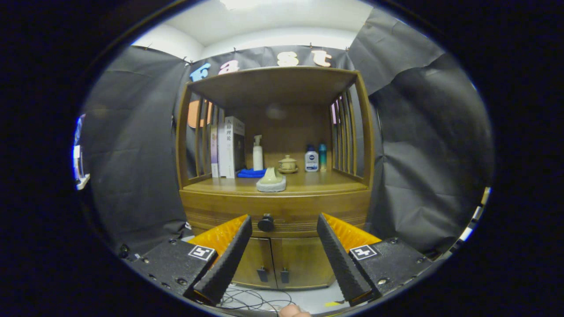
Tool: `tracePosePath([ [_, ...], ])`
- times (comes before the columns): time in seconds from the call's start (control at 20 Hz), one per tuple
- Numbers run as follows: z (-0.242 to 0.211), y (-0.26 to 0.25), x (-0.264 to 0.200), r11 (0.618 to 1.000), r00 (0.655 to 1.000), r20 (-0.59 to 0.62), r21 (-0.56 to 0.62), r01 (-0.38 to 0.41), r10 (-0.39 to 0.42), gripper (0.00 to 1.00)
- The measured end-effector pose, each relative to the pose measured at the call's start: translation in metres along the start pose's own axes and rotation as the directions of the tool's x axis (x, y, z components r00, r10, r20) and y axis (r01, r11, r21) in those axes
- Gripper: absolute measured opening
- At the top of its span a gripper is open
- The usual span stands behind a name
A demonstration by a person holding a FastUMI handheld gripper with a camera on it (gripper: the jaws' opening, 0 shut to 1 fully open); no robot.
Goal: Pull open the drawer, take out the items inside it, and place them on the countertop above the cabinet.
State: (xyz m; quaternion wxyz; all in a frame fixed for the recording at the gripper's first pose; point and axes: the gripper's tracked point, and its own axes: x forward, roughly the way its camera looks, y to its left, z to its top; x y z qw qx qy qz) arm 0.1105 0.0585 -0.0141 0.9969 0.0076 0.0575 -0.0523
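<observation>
A wooden cabinet stands ahead of me. Its drawer is closed, with a round dark knob at the middle of its front. The knob sits beyond my gripper, just right of the left fingertip. My fingers stand wide apart with nothing between them. The countertop above the drawer carries a pale soap-dish-like object near its front edge. What lies inside the drawer is hidden.
At the back of the countertop stand books, a white pump bottle, a blue cloth, a small lidded cup and two small bottles. Two cabinet doors sit below the drawer. Cables lie on the floor.
</observation>
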Motion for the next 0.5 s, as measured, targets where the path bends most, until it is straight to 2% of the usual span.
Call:
tracePosePath([
  [0.25, -0.014, -0.008, -0.034, 0.998, 0.998, 0.026, -0.016, -0.053, 0.053, 0.96],
  [0.5, -0.017, -0.015, -0.045, 0.997, 0.996, 0.041, -0.031, -0.075, 0.076, 0.97],
])
